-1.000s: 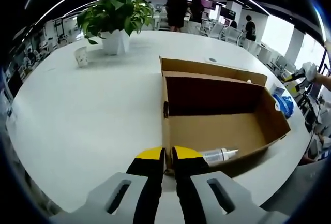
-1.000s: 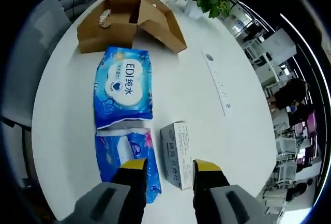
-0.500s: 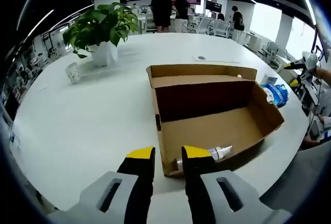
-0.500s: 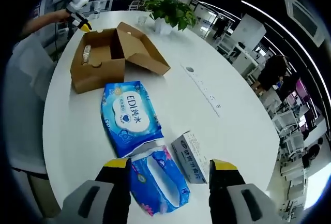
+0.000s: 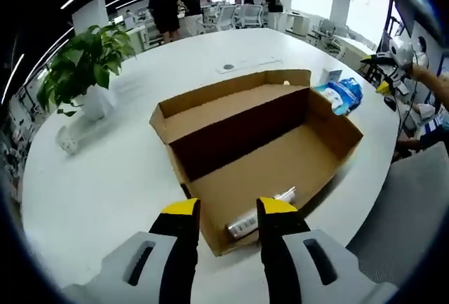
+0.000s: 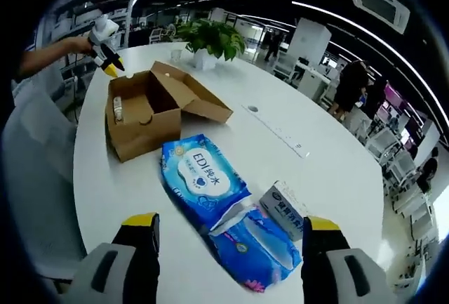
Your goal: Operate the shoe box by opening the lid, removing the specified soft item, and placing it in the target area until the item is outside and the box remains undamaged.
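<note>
In the left gripper view, the left gripper [image 5: 228,209] has let go of the shoe box [image 5: 259,156]: a second ago its yellow-tipped jaws were pinched together on the near cardboard wall, and now they stand apart above that wall, gripping nothing. The view has also risen and swung, so more of the box floor shows than before. Just past the jaws, a small white bottle [image 5: 261,214] lies on its side in the near corner of the box, as it did earlier. The lid [image 5: 231,93] is folded back flat on the far side. Beyond the box, the blue wipes pack [image 5: 339,95] rests on the white table [image 5: 105,177], well outside the cardboard (the right gripper [image 5: 390,57] shows further off, at the table's edge). A potted plant [image 5: 84,72] stands to the left.

In the right gripper view, the right gripper [image 6: 228,230] is wide open, its jaws spread farther than a second ago, hovering over a crumpled blue pouch [image 6: 256,248]. Beside the pouch lies a small white carton [image 6: 286,209]; just past them is the wipes pack [image 6: 203,177], flat on the table. Farther on sits the opened shoe box [image 6: 144,111], with the left gripper [image 6: 104,37] held above its far end.
</note>
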A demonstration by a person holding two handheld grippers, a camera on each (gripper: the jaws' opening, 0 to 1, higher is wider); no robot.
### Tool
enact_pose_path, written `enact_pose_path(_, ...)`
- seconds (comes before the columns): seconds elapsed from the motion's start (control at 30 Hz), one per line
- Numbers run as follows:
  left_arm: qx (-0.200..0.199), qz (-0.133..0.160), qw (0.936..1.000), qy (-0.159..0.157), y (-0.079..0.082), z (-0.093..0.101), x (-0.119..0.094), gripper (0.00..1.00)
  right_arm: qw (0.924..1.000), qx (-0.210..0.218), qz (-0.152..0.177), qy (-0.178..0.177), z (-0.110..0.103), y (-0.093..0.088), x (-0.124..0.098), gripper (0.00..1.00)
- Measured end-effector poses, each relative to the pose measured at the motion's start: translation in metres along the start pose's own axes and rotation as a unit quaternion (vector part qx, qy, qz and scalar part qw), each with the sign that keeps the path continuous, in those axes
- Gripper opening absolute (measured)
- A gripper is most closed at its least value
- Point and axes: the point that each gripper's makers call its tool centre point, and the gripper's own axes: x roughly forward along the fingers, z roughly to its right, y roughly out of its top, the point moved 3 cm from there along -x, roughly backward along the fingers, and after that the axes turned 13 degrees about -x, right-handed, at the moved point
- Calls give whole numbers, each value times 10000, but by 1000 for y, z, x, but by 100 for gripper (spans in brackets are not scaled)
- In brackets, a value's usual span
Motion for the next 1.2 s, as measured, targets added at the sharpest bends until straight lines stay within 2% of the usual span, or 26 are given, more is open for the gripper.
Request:
enact_pose_path(0.07,129,-133,9998,-104,2,1,3,33,9999,127,95,-63,-4,1,-2,93)
enact_pose_path(0.1,225,-298,9992,-112,1,0,4,33,9996,213,180,-101,-6,3,-2,94)
enact_pose_path(0.2,460,-492,9977,-112,1,-2,7,34,9983,433,328,-214,-14,5,-4,99)
enact_pose_path(0.3,656,-680,9953,-197,0,1,11,35,9977,518,386,-223,-21,5,-6,99)
enact_pose_path(0.47,1094,-1024,9880,-387,-3,6,17,39,9963,654,502,-264,-34,9,-11,100)
enact_pose_path(0.7,1672,-1339,9746,-654,5,15,29,41,9939,807,692,-306,-58,21,-18,100)
enact_pose_path(0.83,1769,-1479,9696,-815,10,19,34,41,9916,948,825,-305,-73,27,-20,100)
enact_pose_path(0.93,2061,-1702,9594,-901,11,20,37,43,9887,1117,948,-314,-85,32,-21,100)
enact_pose_path(1.0,2160,-1786,9553,-945,11,22,38,43,9877,1163,991,-321,-91,35,-23,100)
enact_pose_path(1.2,2652,-2151,9332,-1121,4,24,43,45,9861,1198,1089,-371,-106,45,-30,100)
